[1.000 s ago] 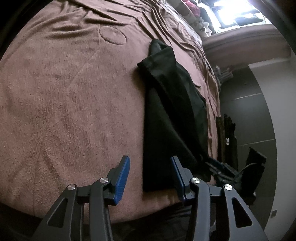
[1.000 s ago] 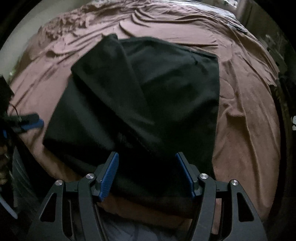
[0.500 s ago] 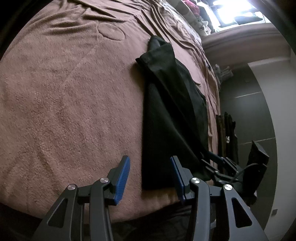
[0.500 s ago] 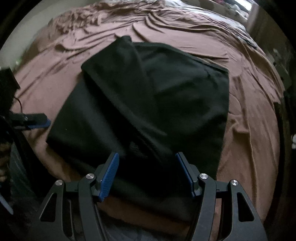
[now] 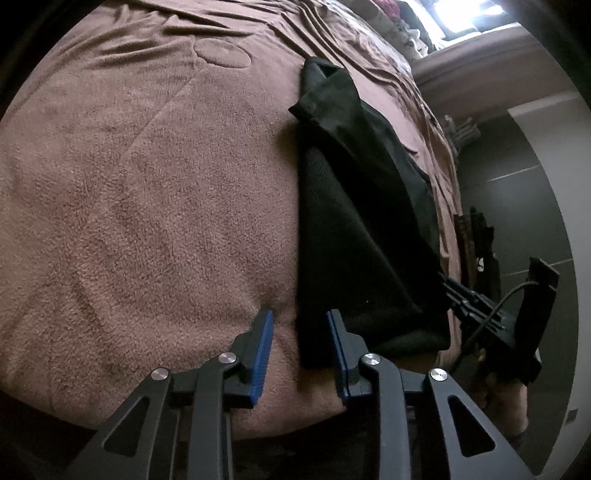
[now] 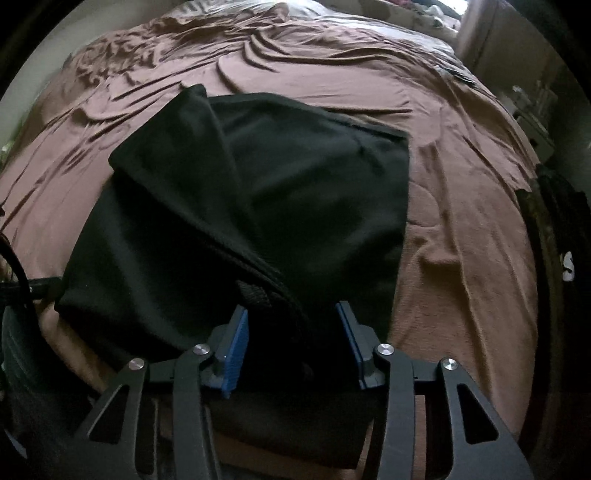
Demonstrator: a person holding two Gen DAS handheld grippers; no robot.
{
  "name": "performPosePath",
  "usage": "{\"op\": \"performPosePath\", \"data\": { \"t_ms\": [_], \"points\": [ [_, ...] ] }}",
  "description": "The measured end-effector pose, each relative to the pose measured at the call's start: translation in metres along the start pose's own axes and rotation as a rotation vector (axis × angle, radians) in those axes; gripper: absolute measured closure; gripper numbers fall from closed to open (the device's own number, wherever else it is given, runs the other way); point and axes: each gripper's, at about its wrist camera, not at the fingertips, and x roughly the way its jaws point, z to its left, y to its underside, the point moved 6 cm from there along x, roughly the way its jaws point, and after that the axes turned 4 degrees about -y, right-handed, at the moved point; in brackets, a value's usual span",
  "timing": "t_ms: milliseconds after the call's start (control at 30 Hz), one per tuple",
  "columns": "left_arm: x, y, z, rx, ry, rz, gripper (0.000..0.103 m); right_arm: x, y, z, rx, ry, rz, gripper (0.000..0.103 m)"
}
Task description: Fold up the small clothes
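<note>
A black garment (image 6: pixel 258 206) lies partly folded on a brown bed cover (image 6: pixel 461 206), one flap laid diagonally over the rest. In the left wrist view the garment (image 5: pixel 354 229) runs away from me along the right side. My left gripper (image 5: pixel 299 321) is open, its jaws straddling the garment's near left corner at the bed's front edge. My right gripper (image 6: pixel 293 314) is open, its jaws on either side of the thick folded edge at the garment's near side. The right gripper also shows in the left wrist view (image 5: pixel 476 302) at the garment's far corner.
The brown bed cover (image 5: pixel 147 206) is wrinkled toward the far side. A wall and dark panels (image 5: pixel 528 206) stand to the right of the bed. Dark clothing (image 6: pixel 561 240) hangs beyond the bed's right edge. A bright window (image 5: pixel 465 14) is far back.
Both grippers have moved forward and lower toward the garment's near edge. The left jaws are narrower than before. The garment itself has not shifted.
</note>
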Motion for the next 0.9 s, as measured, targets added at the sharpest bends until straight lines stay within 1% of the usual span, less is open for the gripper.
{"op": "performPosePath", "data": {
  "t_ms": [100,200,233,267,300,333,367,500,600,800,900],
  "points": [
    [-0.001,0.000,0.000,-0.016,0.036,0.004,0.072,0.003,0.004,0.011,-0.040,-0.050,0.009,0.060],
    [-0.001,0.003,-0.004,-0.014,0.065,0.014,0.072,0.015,0.006,0.021,-0.100,-0.022,0.042,0.060],
    [-0.001,0.004,-0.005,-0.009,0.067,0.016,0.072,0.016,0.005,0.021,-0.106,-0.017,0.040,0.062],
    [0.000,0.005,-0.007,-0.002,0.068,0.019,0.072,0.015,0.003,0.020,-0.095,-0.024,0.031,0.074],
    [0.000,0.006,-0.008,0.005,0.067,0.021,0.072,0.014,0.002,0.017,-0.082,-0.030,0.027,0.080],
    [0.000,0.006,-0.009,0.010,0.064,0.020,0.072,0.011,0.001,0.013,-0.055,-0.044,0.023,0.089],
    [0.001,0.006,-0.011,0.014,0.060,0.020,0.072,0.008,0.000,0.009,-0.034,-0.057,0.019,0.095],
    [0.003,0.005,-0.012,0.010,0.061,0.019,0.072,-0.007,0.000,-0.007,0.053,-0.130,-0.013,0.098],
    [0.003,0.005,-0.014,0.020,0.050,0.014,0.072,-0.016,0.007,-0.020,0.118,-0.183,-0.023,0.098],
    [0.007,0.004,-0.023,0.048,0.023,0.008,0.072,-0.026,0.021,-0.038,0.193,-0.233,-0.034,0.098],
    [0.009,0.003,-0.025,0.053,0.016,0.007,0.072,-0.030,0.027,-0.046,0.210,-0.232,-0.046,0.098]
  ]
}}
